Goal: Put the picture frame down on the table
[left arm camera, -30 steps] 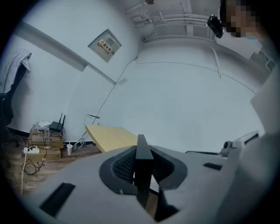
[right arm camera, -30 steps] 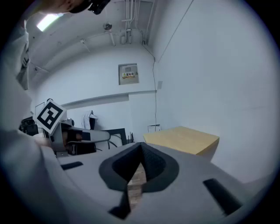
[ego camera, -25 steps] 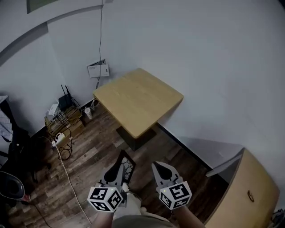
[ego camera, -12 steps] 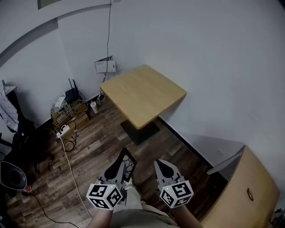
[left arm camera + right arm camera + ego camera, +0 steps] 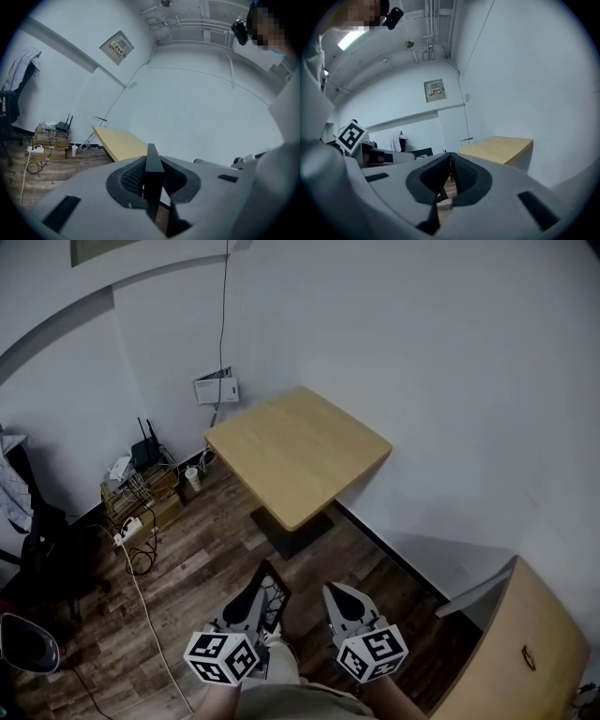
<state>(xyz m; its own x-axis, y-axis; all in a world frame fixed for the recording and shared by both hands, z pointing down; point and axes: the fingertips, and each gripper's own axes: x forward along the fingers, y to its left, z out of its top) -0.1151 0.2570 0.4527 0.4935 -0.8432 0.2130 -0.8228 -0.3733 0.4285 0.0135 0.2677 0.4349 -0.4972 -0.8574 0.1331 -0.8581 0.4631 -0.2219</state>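
White walls and a dark plank floor surround a pale wooden table (image 5: pixel 298 451) that stands with one corner against the wall, and a router (image 5: pixel 141 448) and cables sit on a low rack near the left wall. The left gripper (image 5: pixel 251 589) pinches the thin dark picture frame (image 5: pixel 272 591) edge-on between its pads, holding it over the floor, well apart from the table's near corner. Just beside it, the right gripper (image 5: pixel 336 596) has its jaws pressed together at the tips with nothing between them.
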